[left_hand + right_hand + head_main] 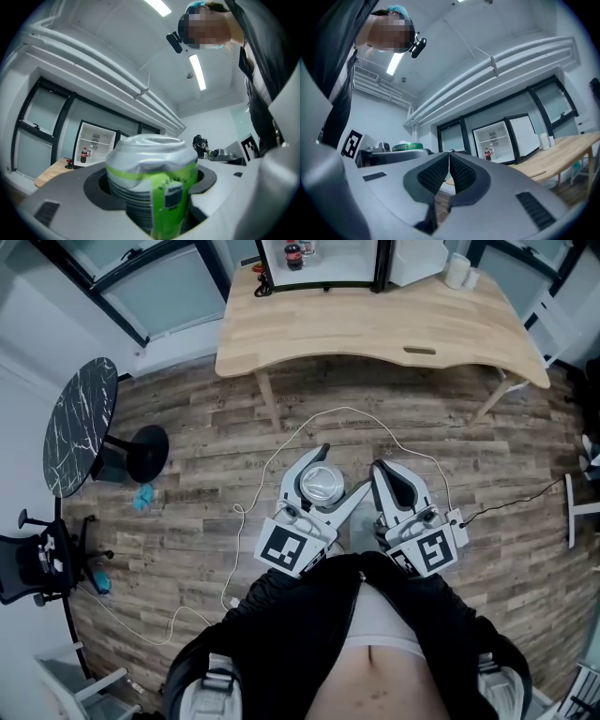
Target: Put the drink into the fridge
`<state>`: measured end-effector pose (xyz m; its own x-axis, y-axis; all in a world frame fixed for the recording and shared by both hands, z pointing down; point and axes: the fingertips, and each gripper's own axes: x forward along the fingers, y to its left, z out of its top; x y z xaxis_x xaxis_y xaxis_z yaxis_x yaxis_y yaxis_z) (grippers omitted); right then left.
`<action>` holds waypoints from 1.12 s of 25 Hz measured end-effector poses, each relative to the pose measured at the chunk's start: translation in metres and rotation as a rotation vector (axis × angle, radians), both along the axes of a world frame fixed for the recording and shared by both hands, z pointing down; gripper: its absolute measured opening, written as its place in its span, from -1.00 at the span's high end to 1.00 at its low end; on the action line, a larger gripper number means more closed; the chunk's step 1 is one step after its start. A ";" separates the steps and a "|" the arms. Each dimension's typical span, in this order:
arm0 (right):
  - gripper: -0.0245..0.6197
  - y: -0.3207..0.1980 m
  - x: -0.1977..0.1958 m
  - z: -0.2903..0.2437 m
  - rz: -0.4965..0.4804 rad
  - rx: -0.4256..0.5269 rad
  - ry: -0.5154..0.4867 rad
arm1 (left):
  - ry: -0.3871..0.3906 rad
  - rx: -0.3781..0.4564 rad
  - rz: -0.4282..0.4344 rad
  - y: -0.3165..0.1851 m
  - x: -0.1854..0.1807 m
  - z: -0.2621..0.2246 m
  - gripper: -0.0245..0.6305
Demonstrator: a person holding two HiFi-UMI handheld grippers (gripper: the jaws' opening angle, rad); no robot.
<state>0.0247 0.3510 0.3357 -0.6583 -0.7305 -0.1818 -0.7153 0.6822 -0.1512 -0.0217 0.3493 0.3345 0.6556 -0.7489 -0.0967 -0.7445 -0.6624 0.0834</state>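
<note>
My left gripper (320,486) is shut on a green and silver drink can (152,180), held upright close to the person's body; its silver top (322,484) shows in the head view. The right gripper (392,486) is shut with nothing between its ribbed pads (461,174), and the can's green rim (406,147) shows at its left. A small white fridge (323,261) stands open on the far wooden table (375,329), with a cola bottle (294,255) inside. The open fridge (504,140) also shows far ahead in the right gripper view, and the fridge (96,143) in the left gripper view.
A black marble round table (80,423) and an office chair (33,559) stand at the left. A white cable (281,451) loops across the wooden floor in front of me. White cups (457,270) sit on the table's right end. A blue object (143,496) lies on the floor.
</note>
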 end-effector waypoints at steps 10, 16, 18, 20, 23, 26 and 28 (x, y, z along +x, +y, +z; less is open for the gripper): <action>0.83 -0.069 0.009 -0.002 -0.030 0.003 0.004 | 0.002 0.011 -0.032 -0.070 0.008 -0.006 -0.11; 0.83 -0.119 0.020 -0.011 -0.044 0.013 -0.008 | -0.001 0.021 -0.054 -0.119 0.019 -0.016 -0.11; 0.83 -0.135 0.024 -0.014 -0.055 0.016 -0.007 | -0.003 0.025 -0.064 -0.134 0.023 -0.020 -0.11; 0.83 -0.150 0.028 -0.016 -0.068 0.021 -0.004 | -0.003 0.030 -0.080 -0.149 0.027 -0.023 -0.11; 0.83 -0.173 0.037 -0.018 -0.079 0.024 -0.007 | 0.004 0.043 -0.103 -0.172 0.033 -0.025 -0.11; 0.83 -0.194 0.048 -0.017 -0.083 0.026 -0.009 | 0.009 0.066 -0.121 -0.193 0.040 -0.026 -0.11; 0.83 -0.207 0.056 -0.016 -0.084 0.023 -0.008 | 0.009 0.055 -0.127 -0.205 0.046 -0.025 -0.11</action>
<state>0.0803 0.1436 0.3198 -0.7156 -0.6681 -0.2037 -0.6541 0.7433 -0.1403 0.0247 0.1442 0.3100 0.5549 -0.8192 -0.1449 -0.8219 -0.5668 0.0568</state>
